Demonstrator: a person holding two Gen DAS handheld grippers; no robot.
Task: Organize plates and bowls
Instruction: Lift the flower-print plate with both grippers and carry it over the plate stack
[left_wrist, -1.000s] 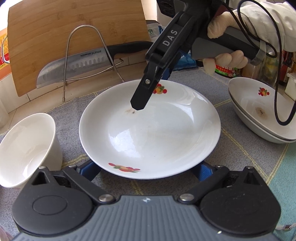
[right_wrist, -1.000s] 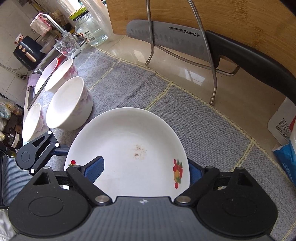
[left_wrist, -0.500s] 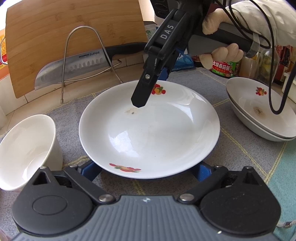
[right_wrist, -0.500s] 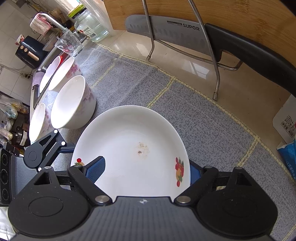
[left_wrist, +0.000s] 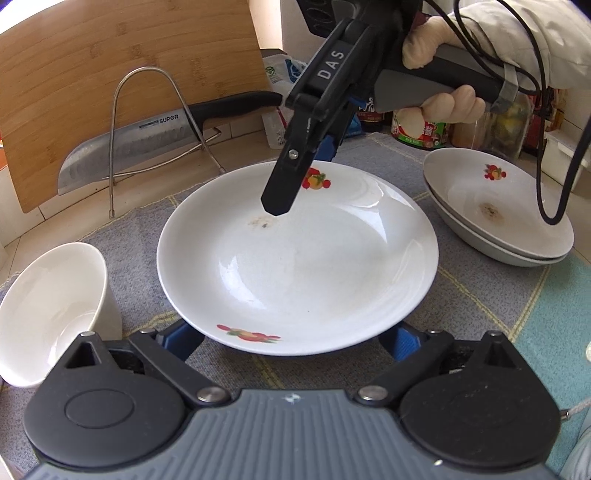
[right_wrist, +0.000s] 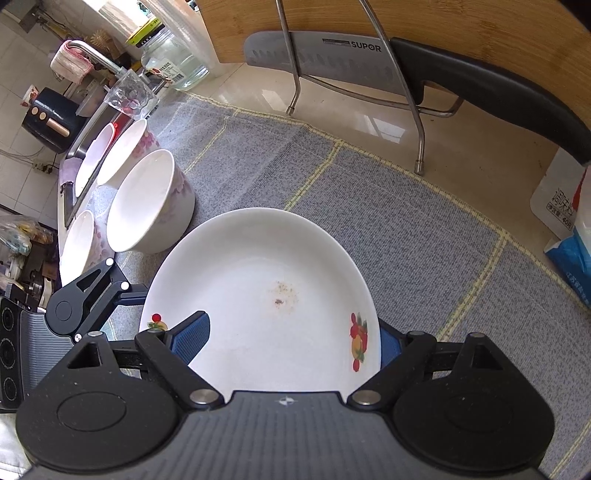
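1. One grey mat (left_wrist: 480, 295) with yellow lines covers the counter; everything below stands on it or just behind it.
2. One bamboo cutting board (left_wrist: 110, 74) stands upright on its long edge at the back.
3. One white plate (left_wrist: 314, 266) lies flat, face up, mid-mat (round, so no long axis). One fruit decal faces each gripper, and a brown speck stain sits off-centre.
4. Two more plates, as one stack (left_wrist: 517, 206), sit face up to the right, apart from the first.
5. One knife (left_wrist: 129, 147) leans against the board, its long axis running along it, its black handle toward the stack.
6. Four bowls (right_wrist: 151, 206) sit in a cluster to the left, mouths up; the nearest stands just beside the plate.
7. The right gripper (right_wrist: 290, 332) is wide and holds nothing: one finger is over the plate's inside, the other outside its far rim.
8. The left gripper (left_wrist: 291, 339) is also wide, its blue fingers tucked under the near rim (contact unclear).
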